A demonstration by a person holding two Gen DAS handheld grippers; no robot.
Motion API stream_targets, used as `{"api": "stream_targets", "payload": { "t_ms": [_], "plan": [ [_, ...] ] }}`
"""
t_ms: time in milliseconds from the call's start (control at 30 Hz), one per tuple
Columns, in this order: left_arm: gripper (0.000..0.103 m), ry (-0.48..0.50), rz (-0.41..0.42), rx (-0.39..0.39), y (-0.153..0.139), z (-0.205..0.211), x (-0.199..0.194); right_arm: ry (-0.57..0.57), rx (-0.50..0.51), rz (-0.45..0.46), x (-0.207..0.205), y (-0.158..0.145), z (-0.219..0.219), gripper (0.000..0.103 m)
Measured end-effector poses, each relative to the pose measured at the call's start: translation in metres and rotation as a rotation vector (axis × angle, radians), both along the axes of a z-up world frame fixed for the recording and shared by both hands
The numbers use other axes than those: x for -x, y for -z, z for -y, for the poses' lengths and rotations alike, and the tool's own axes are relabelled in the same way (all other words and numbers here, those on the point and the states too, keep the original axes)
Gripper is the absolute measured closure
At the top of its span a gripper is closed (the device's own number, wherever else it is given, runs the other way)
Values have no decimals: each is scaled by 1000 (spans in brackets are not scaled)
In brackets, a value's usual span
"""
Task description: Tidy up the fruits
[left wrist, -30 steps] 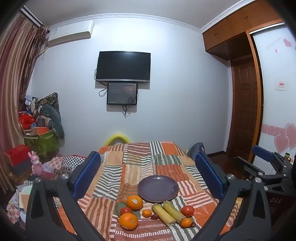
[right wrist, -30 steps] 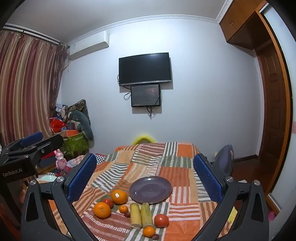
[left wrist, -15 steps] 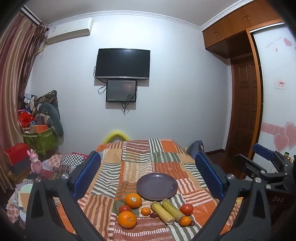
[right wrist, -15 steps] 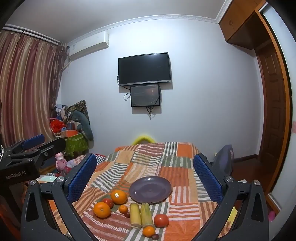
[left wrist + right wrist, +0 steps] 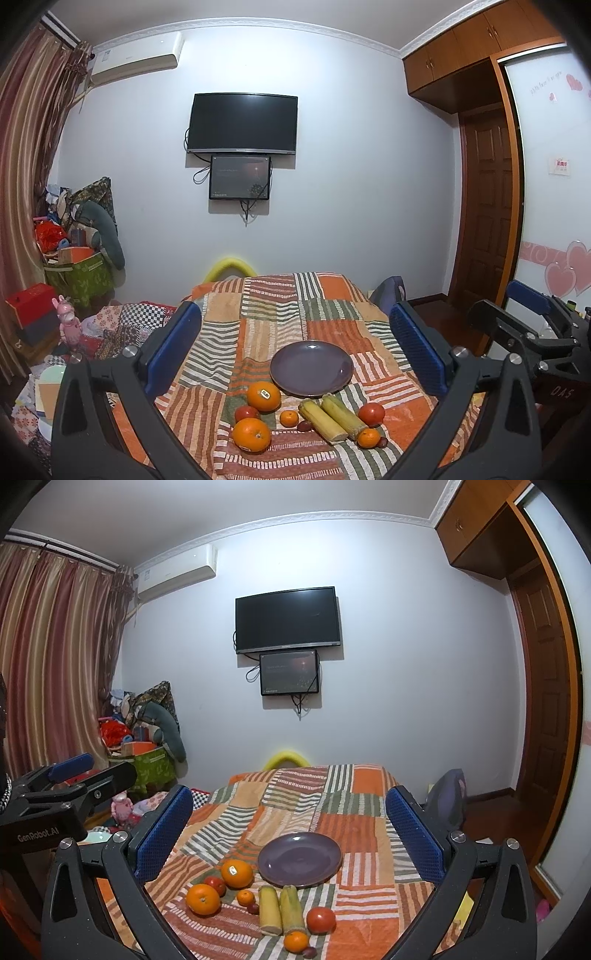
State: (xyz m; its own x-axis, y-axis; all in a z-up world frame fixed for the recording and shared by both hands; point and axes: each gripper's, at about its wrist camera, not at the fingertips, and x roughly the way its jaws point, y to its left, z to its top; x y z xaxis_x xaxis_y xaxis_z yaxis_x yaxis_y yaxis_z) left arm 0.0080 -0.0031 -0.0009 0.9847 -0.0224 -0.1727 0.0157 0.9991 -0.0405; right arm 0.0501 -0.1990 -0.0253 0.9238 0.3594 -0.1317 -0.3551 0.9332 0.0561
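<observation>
Both grippers up and wide open, holding nothing.
The left gripper (image 5: 295,350) hangs level, blue pads (image 5: 173,347) spread far apart; the right gripper (image 5: 290,832) sits beside it, just to its right, jaws equally wide, pointing forward.

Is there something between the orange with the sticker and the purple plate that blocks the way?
Nothing visible blocks it. The stickered orange lies just left of the purple plate, near its front edge, with only bare patchwork cloth between them. Both grippers are open and hold nothing.
</observation>
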Motion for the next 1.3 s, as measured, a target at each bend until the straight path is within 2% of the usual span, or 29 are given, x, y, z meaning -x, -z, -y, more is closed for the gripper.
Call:
{"api": "stream_targets", "payload": {
  "t_ms": [1300],
  "plan": [
    [0, 2, 5, 2, 4, 4, -1, -2, -10, 4, 2, -2, 0, 0]
  ]
}}
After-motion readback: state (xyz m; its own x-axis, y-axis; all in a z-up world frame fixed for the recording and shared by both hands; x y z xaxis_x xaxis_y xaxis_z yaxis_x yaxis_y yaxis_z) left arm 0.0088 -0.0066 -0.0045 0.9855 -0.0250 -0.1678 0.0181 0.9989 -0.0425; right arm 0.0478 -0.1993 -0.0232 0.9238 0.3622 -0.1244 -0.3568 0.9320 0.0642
